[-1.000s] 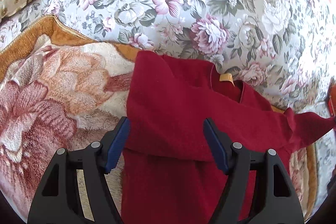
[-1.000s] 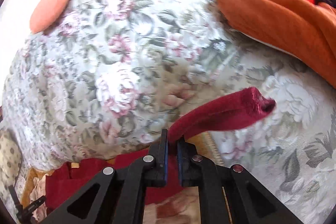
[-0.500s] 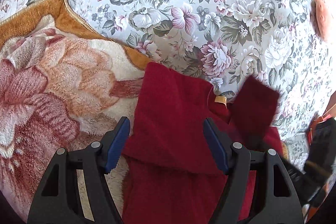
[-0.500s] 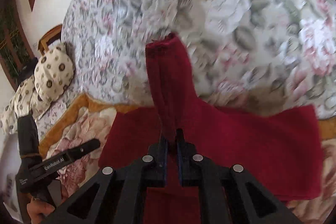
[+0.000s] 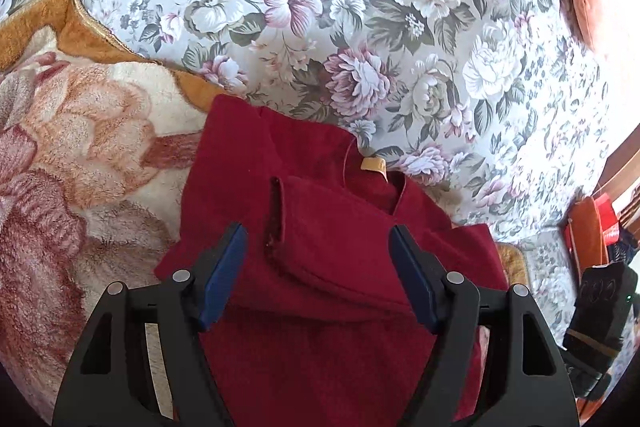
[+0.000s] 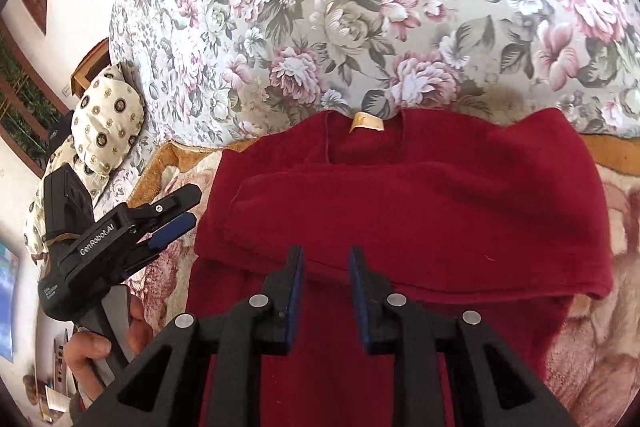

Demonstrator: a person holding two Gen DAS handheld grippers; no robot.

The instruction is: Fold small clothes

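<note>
Red top (image 6: 400, 211) lies on the fleece blanket (image 5: 80, 155), neck tag (image 6: 366, 121) toward the floral sheet (image 6: 320, 7), both sleeves folded in. My right tongs (image 6: 325, 267) just opened a bit, nothing btwn pads, above the top. Left tongs (image 5: 318, 267) wide open, empty, over its left side. Only right cam shows my left hand (image 6: 100, 351) and a dotted pillow (image 6: 104, 119); left cam shows an orange cloth (image 5: 586, 235).

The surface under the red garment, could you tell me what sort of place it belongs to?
Most likely a bedroom at home: the red garment lies on a plush blanket over a floral bedspread, with a patterned pillow at the edge.
</note>
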